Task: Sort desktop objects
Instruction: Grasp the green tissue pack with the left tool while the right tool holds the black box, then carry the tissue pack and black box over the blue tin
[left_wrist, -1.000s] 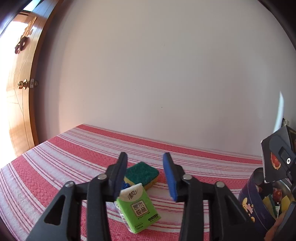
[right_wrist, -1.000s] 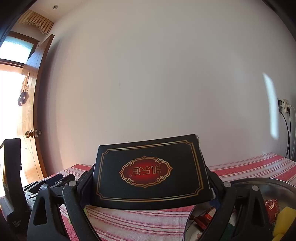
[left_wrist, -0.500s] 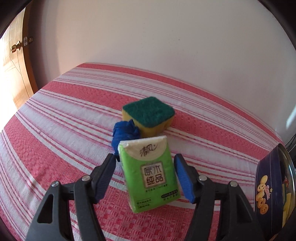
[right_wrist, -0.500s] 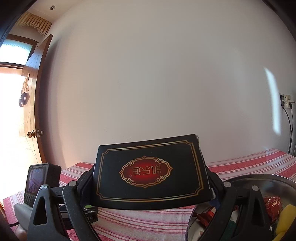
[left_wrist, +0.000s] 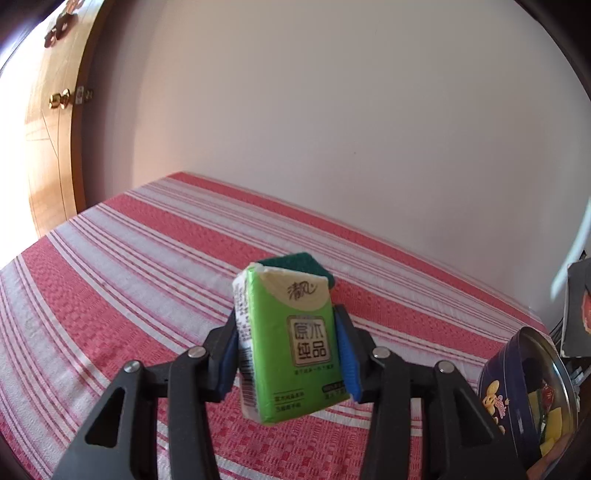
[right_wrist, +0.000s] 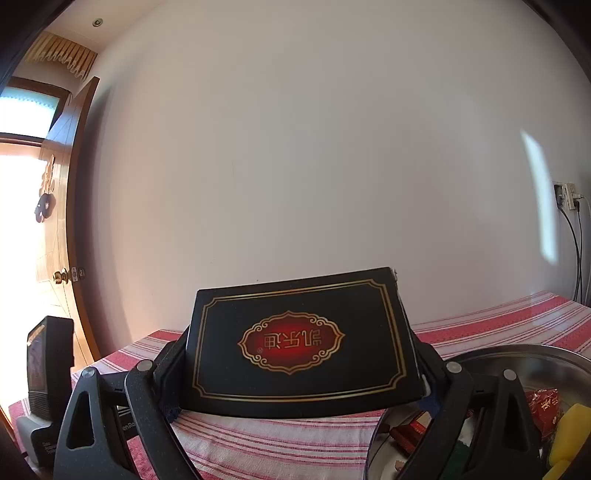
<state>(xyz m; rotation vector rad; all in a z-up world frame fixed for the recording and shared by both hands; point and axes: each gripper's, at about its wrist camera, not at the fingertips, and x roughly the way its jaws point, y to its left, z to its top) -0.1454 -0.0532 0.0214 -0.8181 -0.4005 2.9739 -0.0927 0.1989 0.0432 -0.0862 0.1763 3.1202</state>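
1. The left gripper (left_wrist: 288, 354) holds a green tissue pack (left_wrist: 290, 341) between its blue-padded fingers (left_wrist: 345, 356), clear above the striped counter (left_wrist: 122, 280)
2. The pack sits tilted in the grip, pinched across its narrow sides near the middle, with its lower end hanging below the pads
3. Behind it a green-topped sponge (left_wrist: 301, 263) lies on the counter, mostly hidden by the pack
4. The right gripper (right_wrist: 295, 373) has its fingers spread wide around a black box (right_wrist: 301, 345) with a red and gold emblem, gripped by its two short ends and held above the counter
5. A round blue tin (left_wrist: 517, 397), open and already holding yellow and red items, stands low at the right edge of the left view; it is probably where the pack goes
6. To do this step well, the left hand should keep a steady squeeze, since the soft pack could slip, carry it level across to the tin, and part the fingers only once the pack is over the opening, keeping clear of the black box held nearby
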